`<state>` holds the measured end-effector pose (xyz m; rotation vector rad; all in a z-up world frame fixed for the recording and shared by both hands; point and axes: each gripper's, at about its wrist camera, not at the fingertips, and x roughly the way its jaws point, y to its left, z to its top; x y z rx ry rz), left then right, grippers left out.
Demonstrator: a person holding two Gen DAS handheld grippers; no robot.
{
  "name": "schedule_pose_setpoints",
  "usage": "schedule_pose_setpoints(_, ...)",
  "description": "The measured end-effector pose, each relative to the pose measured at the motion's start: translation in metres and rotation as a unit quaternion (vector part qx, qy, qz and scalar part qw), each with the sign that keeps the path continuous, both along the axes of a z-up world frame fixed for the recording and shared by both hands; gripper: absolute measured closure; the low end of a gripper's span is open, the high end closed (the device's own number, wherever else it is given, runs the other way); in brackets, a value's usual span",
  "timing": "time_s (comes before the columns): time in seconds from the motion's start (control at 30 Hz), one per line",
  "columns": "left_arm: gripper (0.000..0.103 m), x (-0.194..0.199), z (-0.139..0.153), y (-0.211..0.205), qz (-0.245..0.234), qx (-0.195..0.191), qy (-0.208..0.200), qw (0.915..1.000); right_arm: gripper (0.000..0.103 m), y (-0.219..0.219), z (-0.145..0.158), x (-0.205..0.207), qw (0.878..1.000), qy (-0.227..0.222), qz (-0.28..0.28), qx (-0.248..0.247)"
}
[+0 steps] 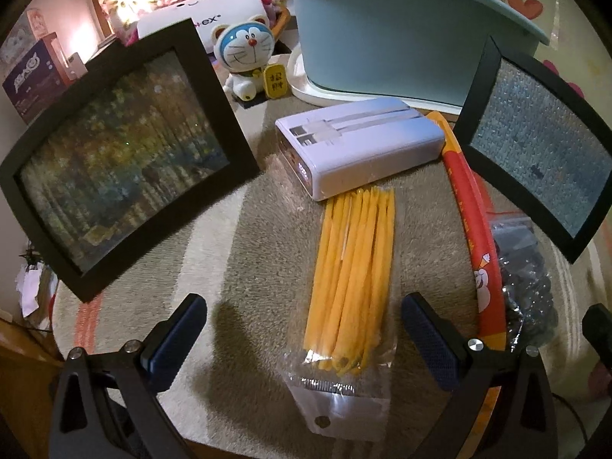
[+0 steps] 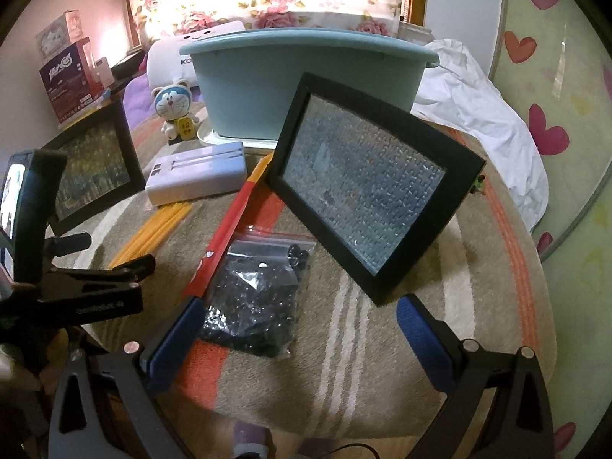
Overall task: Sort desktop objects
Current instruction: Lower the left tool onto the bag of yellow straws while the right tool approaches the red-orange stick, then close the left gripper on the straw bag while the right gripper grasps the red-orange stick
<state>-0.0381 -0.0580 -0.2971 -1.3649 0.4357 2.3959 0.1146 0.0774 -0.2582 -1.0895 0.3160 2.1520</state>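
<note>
While both grippers, left (image 1: 302, 338) and right (image 2: 300, 338), hover wide open and empty, a teal tub (image 2: 306, 88) stands far. Its contents are hidden. Near it, a zip bag (image 2: 260, 298) holds dark small parts; a clear sleeve (image 1: 350, 294) holds yellow sticks.

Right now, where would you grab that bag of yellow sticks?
Probably across the middle of the bag of yellow sticks, coming straight down with one finger on each long side. It lies flat and narrow, running away from the open left gripper, so its width fits between the fingers. The clear flap at the near end looks too limp.
</note>
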Motion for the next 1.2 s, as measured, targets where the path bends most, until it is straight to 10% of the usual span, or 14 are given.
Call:
schedule_pose_setpoints(0.37,0.006,0.0,-0.004,0.008,-0.029,0.01,0.003,0.9995,0.0,0.007,0.003,-0.01,1.0,0.008,0.002,-0.002)
schedule_pose_setpoints(0.6,0.05,0.009,0.004,0.024,-0.07,0.011,0.015,0.9974,0.0,0.012,0.003,-0.02,1.0,0.009,0.008,0.001)
schedule_pose_setpoints(1.2,0.071,-0.009,0.02,0.045,-0.076,0.027,-0.028,0.9963,0.0,0.008,0.007,-0.024,1.0,0.009,0.015,0.009)
